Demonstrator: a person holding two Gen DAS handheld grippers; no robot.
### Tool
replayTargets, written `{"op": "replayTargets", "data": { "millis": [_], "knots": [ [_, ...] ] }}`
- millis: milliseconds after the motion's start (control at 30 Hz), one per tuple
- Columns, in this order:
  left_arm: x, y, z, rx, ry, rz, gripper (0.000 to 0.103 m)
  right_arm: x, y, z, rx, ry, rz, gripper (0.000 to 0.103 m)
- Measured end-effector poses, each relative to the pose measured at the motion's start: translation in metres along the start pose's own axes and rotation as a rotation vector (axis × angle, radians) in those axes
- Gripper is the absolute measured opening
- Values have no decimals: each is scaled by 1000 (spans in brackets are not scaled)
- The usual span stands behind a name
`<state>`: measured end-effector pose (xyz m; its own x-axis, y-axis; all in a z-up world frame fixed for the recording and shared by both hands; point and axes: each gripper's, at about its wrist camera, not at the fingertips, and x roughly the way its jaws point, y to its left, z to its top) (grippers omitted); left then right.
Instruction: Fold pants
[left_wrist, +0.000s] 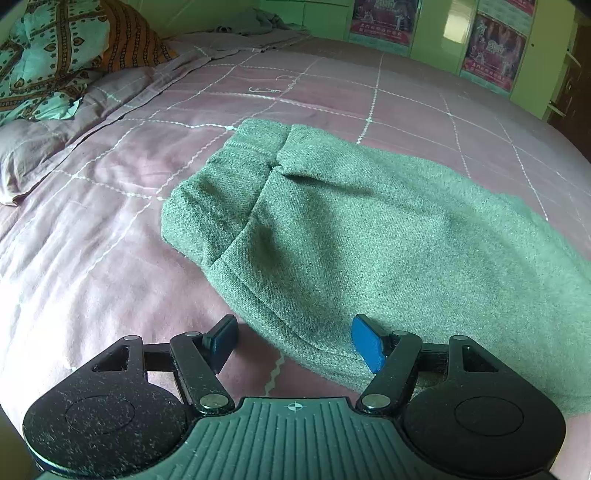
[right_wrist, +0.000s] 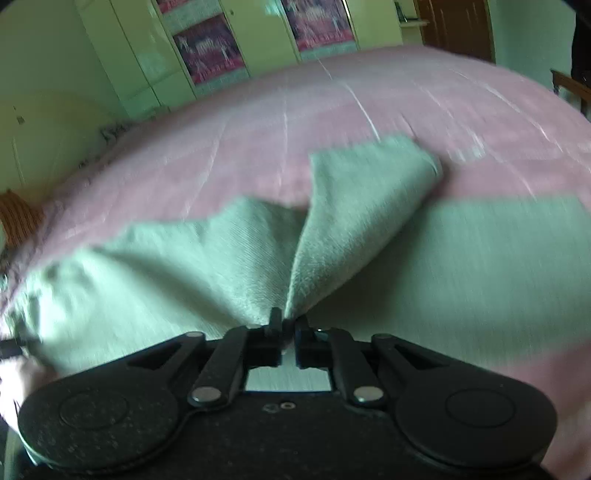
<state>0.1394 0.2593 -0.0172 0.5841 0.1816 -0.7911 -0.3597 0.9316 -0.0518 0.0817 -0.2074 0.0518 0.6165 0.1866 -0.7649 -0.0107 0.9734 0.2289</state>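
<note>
Green knitted pants (left_wrist: 351, 229) lie on a pink quilted bed (left_wrist: 110, 258), waistband end at the far left, the cloth running right. My left gripper (left_wrist: 295, 341) is open, just above the near hem edge, its blue pads on either side of the cloth edge without holding it. In the right wrist view, which is motion-blurred, my right gripper (right_wrist: 286, 328) is shut on a pinched ridge of the pants (right_wrist: 332, 229), lifting the cloth into a peaked fold above the bed (right_wrist: 258, 140).
Patterned teal and orange pillows (left_wrist: 55, 55) and a crumpled sheet (left_wrist: 255, 22) lie at the head of the bed. Green wardrobe doors with posters (left_wrist: 487, 51) stand beyond the far edge, also in the right wrist view (right_wrist: 207, 51). A brown door (right_wrist: 454, 26) is at the right.
</note>
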Motion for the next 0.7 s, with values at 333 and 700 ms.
{"op": "replayTargets", "data": {
  "millis": [333, 700],
  "knots": [
    [1, -1, 1, -4, 8, 7, 71, 24, 16, 53, -207, -22, -53, 46],
    [3, 2, 3, 10, 19, -17, 72, 0, -43, 23, -200, 55, -118, 4]
  ]
}}
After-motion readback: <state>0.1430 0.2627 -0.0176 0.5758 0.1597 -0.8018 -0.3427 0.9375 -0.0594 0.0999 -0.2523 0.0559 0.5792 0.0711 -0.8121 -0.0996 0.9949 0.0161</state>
